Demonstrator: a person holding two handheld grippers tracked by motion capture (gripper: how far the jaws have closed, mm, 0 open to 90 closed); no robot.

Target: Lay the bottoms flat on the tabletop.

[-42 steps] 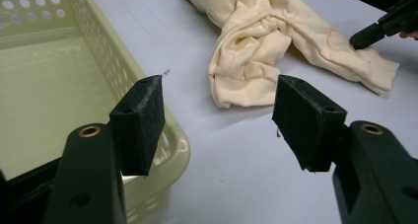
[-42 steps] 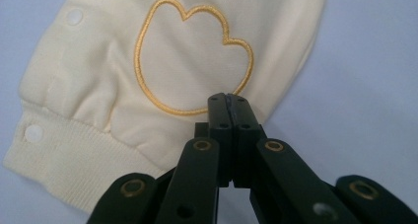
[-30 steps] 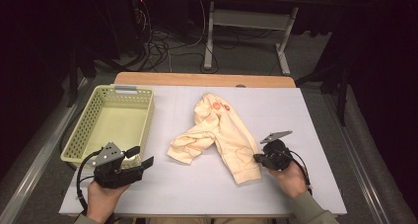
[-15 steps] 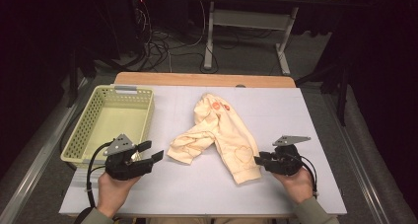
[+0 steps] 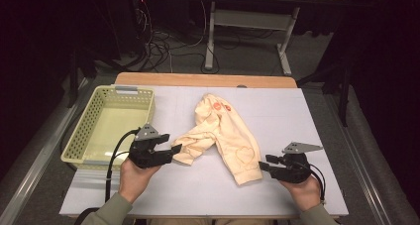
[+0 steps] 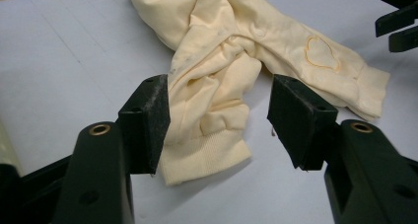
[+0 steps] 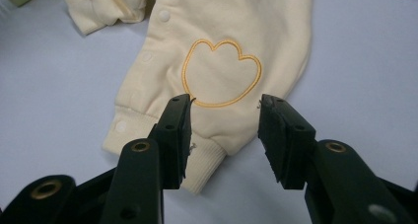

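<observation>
While a cream baby garment [image 5: 223,136] is lying crumpled near the middle of a white table [image 5: 317,116], two hand-held grippers are pointing at it from either side. The garment is showing an orange heart outline [image 7: 222,73] stitched near one ribbed cuff [image 7: 162,150], small snap buttons along one edge, and red marks on its far end. Its other ribbed cuff [image 6: 204,152] is lying flat on the table, towards the person's left.

The left gripper [image 5: 171,150] is sitting low over the table with its jaws standing wide and nothing pressed between them; in the left gripper view that second cuff is lying between the two black pads [image 6: 148,118], apart from both. Its jaws have just been closing a little.

The right gripper [image 5: 263,164] is resting just beside the cuff near the heart outline. Its jaws have just been opening and are standing moderately apart, with the cuff's edge lying under and between them and no pad pinching the cloth.

Beyond the left gripper, a pale yellow-green mesh basket [image 5: 86,131] is sitting at the table's left edge. Each gripper is being held in one of the person's hands, with sleeved forearms coming in from the near edge.
</observation>
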